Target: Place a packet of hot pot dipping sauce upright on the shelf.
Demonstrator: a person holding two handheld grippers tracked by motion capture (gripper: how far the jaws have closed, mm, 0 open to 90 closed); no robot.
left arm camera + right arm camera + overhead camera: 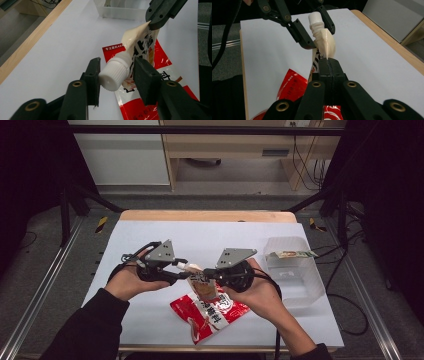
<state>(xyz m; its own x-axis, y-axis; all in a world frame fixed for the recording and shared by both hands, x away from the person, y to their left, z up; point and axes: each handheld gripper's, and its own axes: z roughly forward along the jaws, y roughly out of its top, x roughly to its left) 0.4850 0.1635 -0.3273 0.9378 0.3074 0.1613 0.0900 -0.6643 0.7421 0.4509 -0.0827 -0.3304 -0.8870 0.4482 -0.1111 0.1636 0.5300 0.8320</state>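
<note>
Holding the sauce pouch [325,46] above the table by its upper edge, the right gripper [329,60] is clamped tight while the left gripper [115,75] brackets the white screw cap [114,75], which could slip if squeezed off-centre.

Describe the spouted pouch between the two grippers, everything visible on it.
The spouted pouch is a soft cream film pack with black lettering and a ribbed white screw cap. The right gripper pinches its upper edge, holding it above a red sachet. The left gripper has its jaws on either side of the cap, one touching it, the other's contact unclear.
</note>
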